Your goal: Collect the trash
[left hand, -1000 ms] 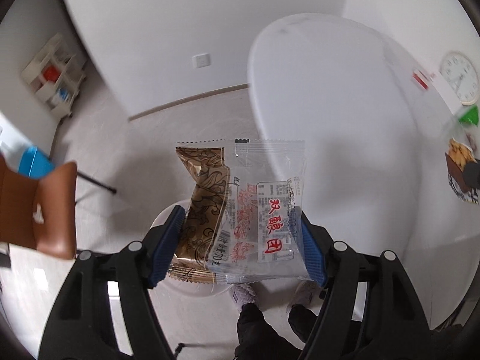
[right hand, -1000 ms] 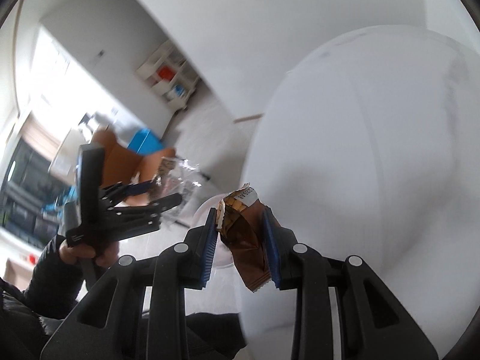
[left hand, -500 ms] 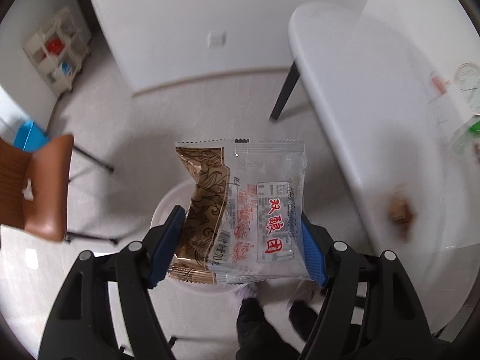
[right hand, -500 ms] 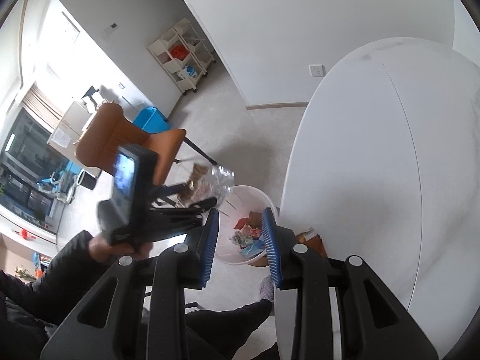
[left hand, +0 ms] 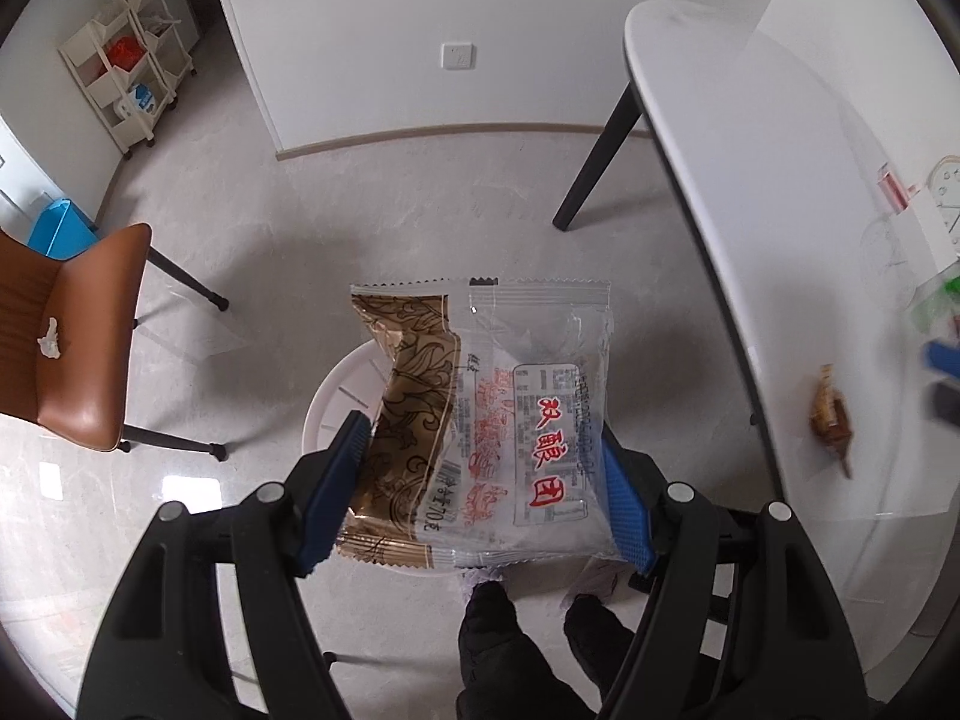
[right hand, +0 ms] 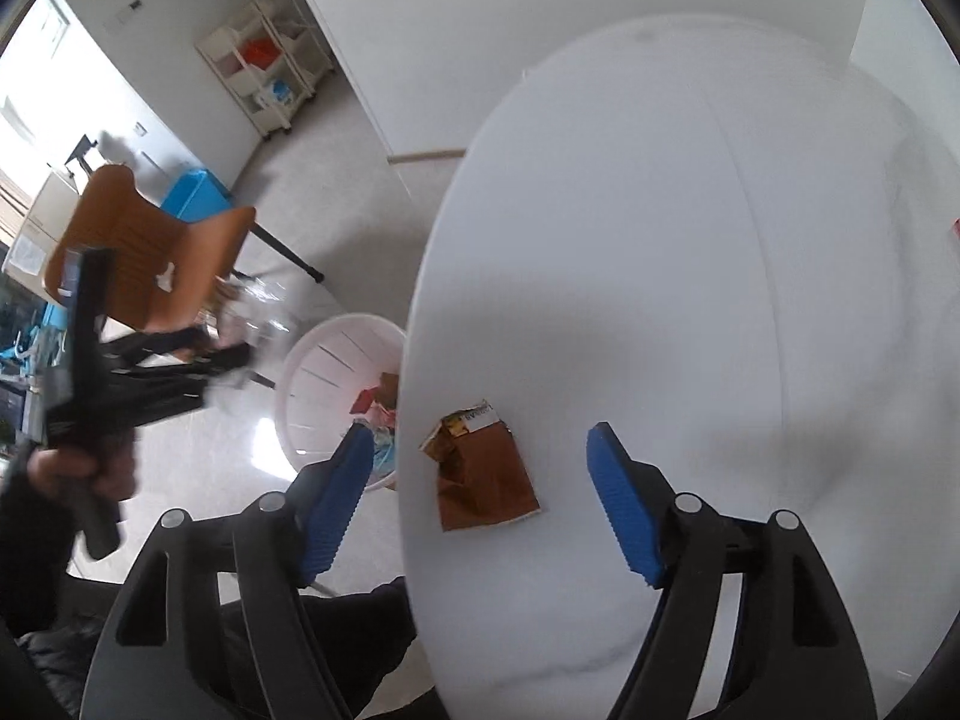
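Gripping a clear snack wrapper (left hand: 498, 444) by its two side edges, the left tongs (left hand: 480, 480) hold it flat and face-up, pads pressed on it. Red characters run down the wrapper's clear half and a brown-gold patterned strip fills its nine o'clock side. Directly behind it, on the pale floor, a white bin (left hand: 336, 396) shows only as a curved rim at nine to ten o'clock of the wrapper. Dark trouser legs (left hand: 528, 648) of the person stand at six o'clock.

On the other side, the right tongs (right hand: 477, 498) are opening, blue pads (right hand: 621, 510) well apart. Between them, touching neither, a crumpled brown wrapper (right hand: 480, 474) lies on the white desk (right hand: 690, 300), near the desk's edge. Past that edge at ten o'clock the bin (right hand: 324, 372) holds colourful scraps (right hand: 375, 408). At nine o'clock the left hand (right hand: 78, 474) carries its blurred tool. Farther off at ten o'clock stands a brown chair (right hand: 150, 258) with a white scrap (right hand: 165, 276) on its seat, then a blue box (right hand: 198, 195), and farthest, a cream shelf cart (right hand: 270, 78) against the wall.
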`<action>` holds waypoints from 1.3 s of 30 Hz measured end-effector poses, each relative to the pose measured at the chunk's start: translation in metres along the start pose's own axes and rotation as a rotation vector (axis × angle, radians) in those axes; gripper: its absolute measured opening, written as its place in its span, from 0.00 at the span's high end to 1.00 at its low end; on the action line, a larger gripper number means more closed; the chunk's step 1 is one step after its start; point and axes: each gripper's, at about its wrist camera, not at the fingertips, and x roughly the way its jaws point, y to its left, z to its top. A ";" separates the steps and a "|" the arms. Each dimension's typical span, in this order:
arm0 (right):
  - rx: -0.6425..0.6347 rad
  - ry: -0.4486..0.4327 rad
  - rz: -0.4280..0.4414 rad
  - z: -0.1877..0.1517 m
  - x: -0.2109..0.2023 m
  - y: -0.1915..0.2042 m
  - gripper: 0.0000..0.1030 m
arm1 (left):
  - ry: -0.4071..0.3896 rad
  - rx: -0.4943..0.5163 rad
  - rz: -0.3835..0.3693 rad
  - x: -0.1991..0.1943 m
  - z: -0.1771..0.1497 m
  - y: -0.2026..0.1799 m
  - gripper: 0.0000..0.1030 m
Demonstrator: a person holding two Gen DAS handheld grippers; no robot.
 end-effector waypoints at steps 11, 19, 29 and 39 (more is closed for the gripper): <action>-0.156 0.093 -0.080 -0.019 0.051 0.016 0.42 | -0.048 -0.001 -0.019 -0.031 -0.007 -0.025 0.33; -0.162 0.107 -0.078 -0.023 0.051 0.009 0.61 | -0.052 -0.008 -0.012 -0.033 -0.012 -0.030 0.33; -0.061 0.103 -0.026 -0.017 0.050 -0.012 0.76 | -0.037 -0.037 -0.003 -0.030 -0.018 -0.024 0.33; -0.062 0.029 0.049 -0.007 0.018 0.015 0.76 | -0.041 -0.066 0.010 -0.029 -0.023 -0.015 0.33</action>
